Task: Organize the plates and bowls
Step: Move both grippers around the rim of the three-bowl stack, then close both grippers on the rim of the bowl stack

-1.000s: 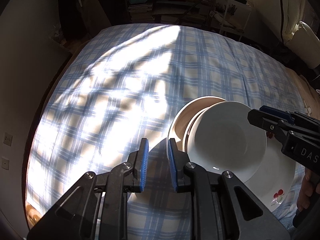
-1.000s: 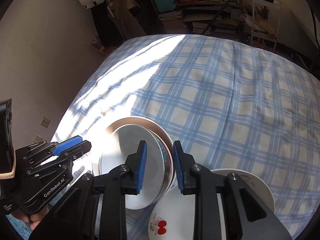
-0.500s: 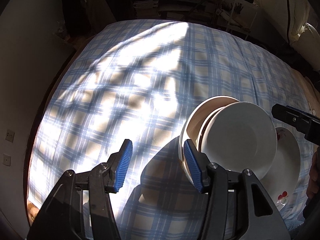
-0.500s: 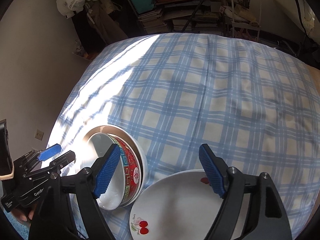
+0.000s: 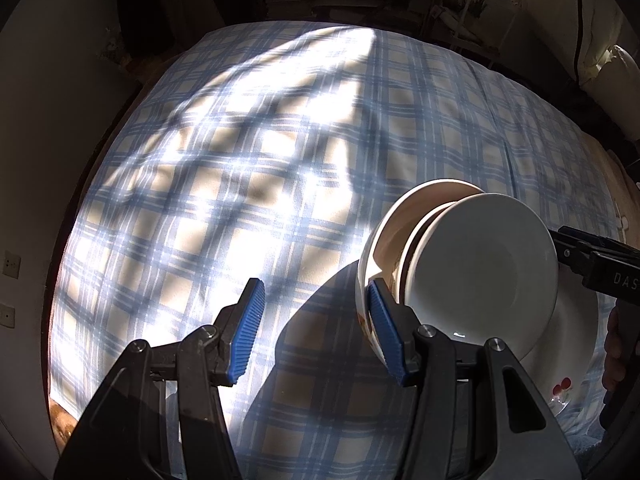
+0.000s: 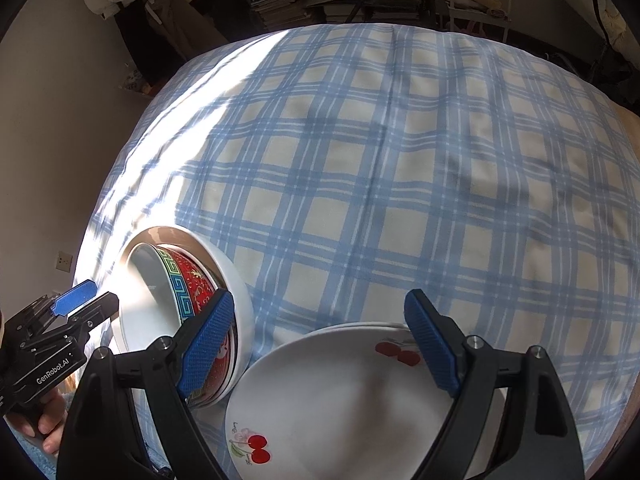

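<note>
Now both tongs, left (image 5: 316, 328) and right (image 6: 320, 344), gape beside tilted nested bowls (image 6: 188, 288) touching cherry plate (image 6: 344, 396).

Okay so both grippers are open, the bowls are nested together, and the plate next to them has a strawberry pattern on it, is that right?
Nearly. The fruit on the plate is cherries, red pairs on stems, not strawberries; the right wrist view shows them clearly. The rest holds: the left hand-held gripper and the right hand-held gripper are both open, and the bowls sit nested beside the plate.
</note>
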`<state>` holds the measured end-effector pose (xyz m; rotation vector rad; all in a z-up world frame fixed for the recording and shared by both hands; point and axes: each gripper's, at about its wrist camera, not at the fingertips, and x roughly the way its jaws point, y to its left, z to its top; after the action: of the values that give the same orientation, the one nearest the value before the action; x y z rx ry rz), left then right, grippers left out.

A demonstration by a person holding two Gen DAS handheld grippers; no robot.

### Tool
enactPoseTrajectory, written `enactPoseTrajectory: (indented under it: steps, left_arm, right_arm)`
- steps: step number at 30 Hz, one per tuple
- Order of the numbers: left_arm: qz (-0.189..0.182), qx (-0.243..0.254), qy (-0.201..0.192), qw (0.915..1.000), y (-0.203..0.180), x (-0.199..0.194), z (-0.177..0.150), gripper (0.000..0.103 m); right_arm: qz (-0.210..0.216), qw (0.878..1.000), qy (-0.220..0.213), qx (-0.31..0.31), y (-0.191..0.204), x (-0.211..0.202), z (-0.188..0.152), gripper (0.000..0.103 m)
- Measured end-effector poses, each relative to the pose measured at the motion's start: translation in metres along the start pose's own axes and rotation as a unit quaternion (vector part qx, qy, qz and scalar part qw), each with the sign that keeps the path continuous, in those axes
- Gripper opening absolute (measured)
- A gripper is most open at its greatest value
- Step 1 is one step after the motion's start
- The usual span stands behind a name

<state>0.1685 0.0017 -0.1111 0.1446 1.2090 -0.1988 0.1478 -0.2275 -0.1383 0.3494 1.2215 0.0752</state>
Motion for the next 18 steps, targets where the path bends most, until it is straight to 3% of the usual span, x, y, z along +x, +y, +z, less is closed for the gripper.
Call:
enactPoseTrajectory:
  steps: [18]
  left_arm:
    - [0.010,0.012,0.021,0.9997,-0.004,0.011,-0.001,0.053]
  right_arm:
    - [0.022,1.000,0.009,0.004,0.000,0.000,0.002,0.090]
